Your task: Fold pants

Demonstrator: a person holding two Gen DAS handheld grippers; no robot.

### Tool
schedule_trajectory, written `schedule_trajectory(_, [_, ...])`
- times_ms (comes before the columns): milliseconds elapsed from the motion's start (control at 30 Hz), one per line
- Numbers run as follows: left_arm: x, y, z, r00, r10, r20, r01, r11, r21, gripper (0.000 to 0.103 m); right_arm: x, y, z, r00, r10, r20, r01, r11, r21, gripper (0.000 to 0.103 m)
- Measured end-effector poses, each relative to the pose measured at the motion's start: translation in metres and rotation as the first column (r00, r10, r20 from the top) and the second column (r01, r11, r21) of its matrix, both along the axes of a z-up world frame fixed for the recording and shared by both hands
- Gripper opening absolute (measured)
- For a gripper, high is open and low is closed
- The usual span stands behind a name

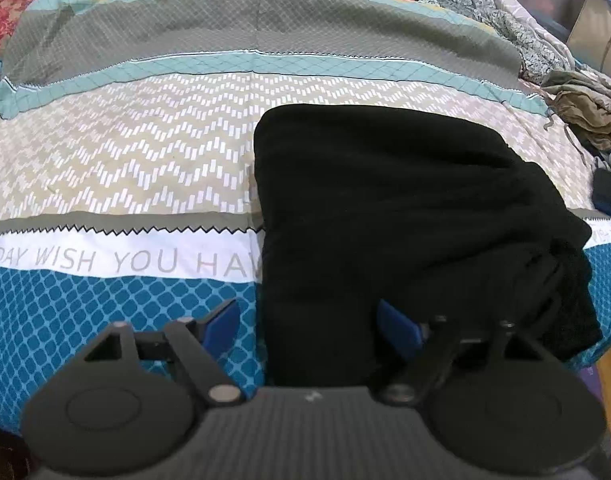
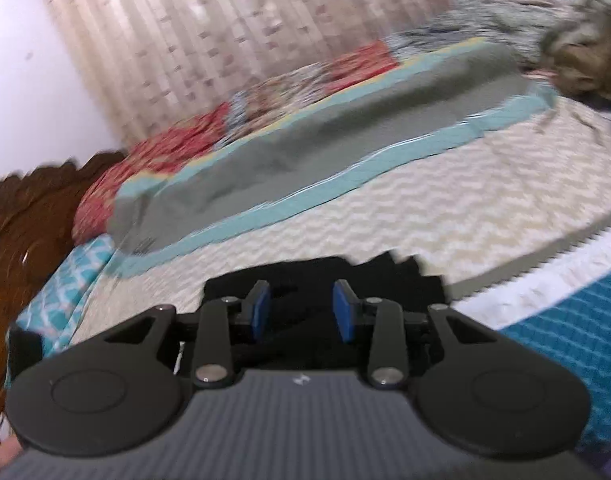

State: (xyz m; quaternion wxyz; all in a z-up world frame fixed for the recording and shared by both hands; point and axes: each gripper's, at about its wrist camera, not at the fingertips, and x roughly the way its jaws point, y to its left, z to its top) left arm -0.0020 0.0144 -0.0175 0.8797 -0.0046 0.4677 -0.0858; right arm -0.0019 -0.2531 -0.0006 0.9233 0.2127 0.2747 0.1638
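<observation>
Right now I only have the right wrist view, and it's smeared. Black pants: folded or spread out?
Observer: Folded. The left wrist view shows the pants as a compact black stack on the bedspread, covering the end of its printed lettering.
Operator: Is the left gripper holding them?
Observer: No. The left gripper has its jaws open, straddling the stack's near left edge. One finger is over bare bedspread, the other over the cloth, and nothing is pinched.
</observation>
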Motion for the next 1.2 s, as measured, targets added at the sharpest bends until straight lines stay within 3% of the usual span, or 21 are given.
schedule_trajectory(133, [-0.002, -0.004, 0.0, 1.0, -0.006, 0.01, 0.005, 1.0, 0.024, 0.08, 0.015, 0.03, -0.011, 0.999, 0.036, -0.039, -0.041, 0.99, -0.135, 0.039])
schedule_trajectory(267, [-0.003, -0.003, -0.001, 1.0, -0.01, 0.015, 0.009, 0.999, 0.035, 0.085, 0.027, 0.031, -0.03, 0.992, -0.011, -0.128, -0.023, 0.965, -0.262, 0.04])
schedule_trajectory(533, [-0.004, -0.003, -0.004, 1.0, -0.014, 0.016, 0.014, 0.999, 0.051, 0.091, 0.021, 0.0, -0.058, 0.972, -0.009, -0.236, -0.035, 0.982, -0.184, 0.033])
schedule_trajectory(800, [-0.005, -0.002, -0.009, 1.0, -0.015, 0.017, 0.014, 0.998, 0.063, 0.096, 0.011, 0.01, -0.059, 0.971, -0.011, -0.239, -0.035, 0.982, -0.186, 0.034])
schedule_trajectory(967, [-0.006, -0.002, -0.01, 0.999, -0.024, 0.028, 0.021, 0.996, 0.083, 0.097, 0.01, 0.013, -0.055, 0.976, -0.009, -0.22, -0.035, 0.981, -0.193, 0.035])
schedule_trajectory(1200, [-0.006, 0.0, -0.012, 0.999, -0.02, 0.027, 0.017, 0.997, 0.081, 0.1, 0.007, -0.005, -0.029, 0.996, -0.004, -0.086, -0.006, 0.993, -0.118, 0.038])
